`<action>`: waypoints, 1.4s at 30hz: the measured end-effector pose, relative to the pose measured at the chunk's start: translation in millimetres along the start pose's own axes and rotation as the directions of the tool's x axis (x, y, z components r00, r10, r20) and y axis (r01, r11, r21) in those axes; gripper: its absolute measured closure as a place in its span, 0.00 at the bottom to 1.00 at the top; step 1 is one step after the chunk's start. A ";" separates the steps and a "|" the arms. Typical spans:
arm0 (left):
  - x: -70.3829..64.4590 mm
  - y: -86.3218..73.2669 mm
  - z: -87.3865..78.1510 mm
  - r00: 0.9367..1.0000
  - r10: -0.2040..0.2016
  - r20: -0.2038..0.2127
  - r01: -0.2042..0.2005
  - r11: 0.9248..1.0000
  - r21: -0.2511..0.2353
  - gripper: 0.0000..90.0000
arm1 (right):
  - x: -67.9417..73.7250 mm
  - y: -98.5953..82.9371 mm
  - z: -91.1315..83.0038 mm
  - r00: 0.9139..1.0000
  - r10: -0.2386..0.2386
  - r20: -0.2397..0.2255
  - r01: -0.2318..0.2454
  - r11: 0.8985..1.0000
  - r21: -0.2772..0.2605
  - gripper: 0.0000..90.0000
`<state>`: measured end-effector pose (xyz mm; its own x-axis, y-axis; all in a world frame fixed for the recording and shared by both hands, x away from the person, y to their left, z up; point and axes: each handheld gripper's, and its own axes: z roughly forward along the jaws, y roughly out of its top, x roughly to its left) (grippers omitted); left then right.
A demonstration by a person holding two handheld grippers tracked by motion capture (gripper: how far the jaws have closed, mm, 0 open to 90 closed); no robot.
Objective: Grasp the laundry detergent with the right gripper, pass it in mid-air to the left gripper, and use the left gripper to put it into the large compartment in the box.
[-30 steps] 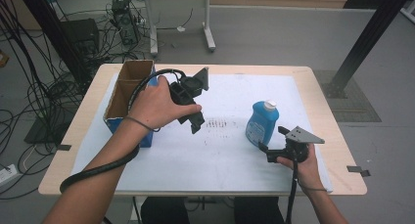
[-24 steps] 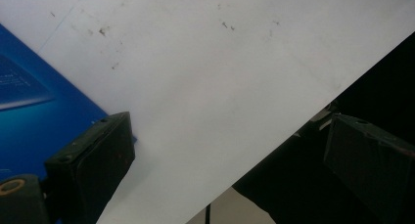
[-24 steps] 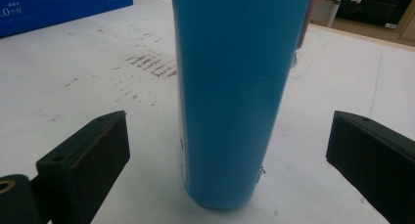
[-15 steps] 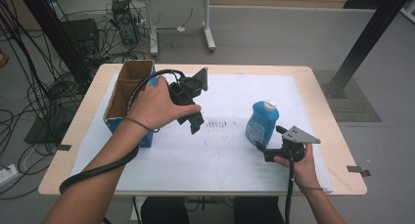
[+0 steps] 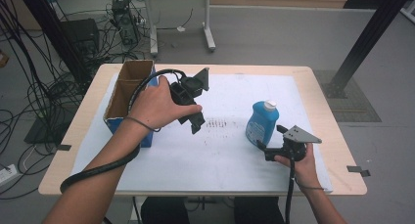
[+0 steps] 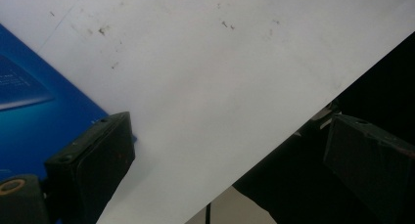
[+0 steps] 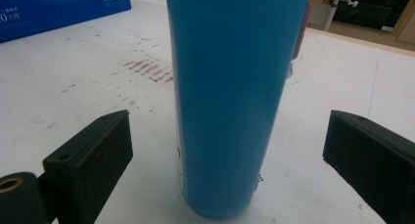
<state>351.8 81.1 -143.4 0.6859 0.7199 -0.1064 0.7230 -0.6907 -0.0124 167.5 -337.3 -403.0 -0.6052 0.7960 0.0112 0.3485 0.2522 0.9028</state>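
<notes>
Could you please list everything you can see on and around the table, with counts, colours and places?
bottle: 1, blue with white cap, upright on the sheet, right of centre
box: 1, blue outside, brown inside, open, at the table's left
sheet: 1, white, stained, over the table top
table: 1, light wood
desk: 1, white legs, on the floor beyond
left hand-held gripper: 1, black, open, raised beside the box
right hand-held gripper: 1, black, open, jaws either side of the bottle

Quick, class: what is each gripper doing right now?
Left gripper: open, holding nothing.
Right gripper: open, jaws either side of the blue bottle, not gripping.
</notes>
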 end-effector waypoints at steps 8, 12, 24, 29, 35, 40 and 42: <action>1.1 -0.7 0.4 1.000 -0.004 0.000 0.004 1.000 0.000 0.05 | -0.7 0.5 0.0 1.000 0.004 -0.005 -0.004 1.000 -0.009 0.05; 1.5 -0.1 1.7 1.000 -0.005 0.001 0.005 1.000 0.002 0.05 | -1.0 0.3 1.0 1.000 0.008 -0.011 -0.008 1.000 -0.008 0.05; 0.8 1.8 2.3 1.000 -0.003 -0.002 0.003 1.000 0.003 0.05 | -1.9 -0.6 0.6 1.000 0.015 -0.012 -0.015 1.000 -0.011 0.05; 0.7 1.9 1.4 1.000 -0.001 -0.003 0.001 1.000 0.001 0.05 | -1.7 -0.6 0.8 1.000 0.015 -0.013 -0.015 1.000 -0.011 0.05; 0.7 1.5 2.4 1.000 -0.002 -0.005 0.002 1.000 0.004 0.05 | -1.3 -0.5 1.5 1.000 0.015 -0.014 -0.015 1.000 -0.010 0.05; 1.6 1.2 3.4 1.000 -0.003 -0.004 0.003 1.000 0.004 0.06 | -1.6 -0.5 1.3 1.000 0.017 -0.012 -0.017 1.000 -0.010 0.05; 1.6 1.7 3.5 1.000 -0.001 -0.002 0.001 1.000 0.006 0.05 | -1.3 -0.2 1.4 1.000 0.015 -0.012 -0.015 1.000 -0.010 0.05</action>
<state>353.9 80.8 -147.1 0.6854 0.7207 -0.1043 0.7232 -0.6904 -0.0188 169.3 -337.6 -403.8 -0.6085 0.7930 0.0300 0.3507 0.2348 0.9066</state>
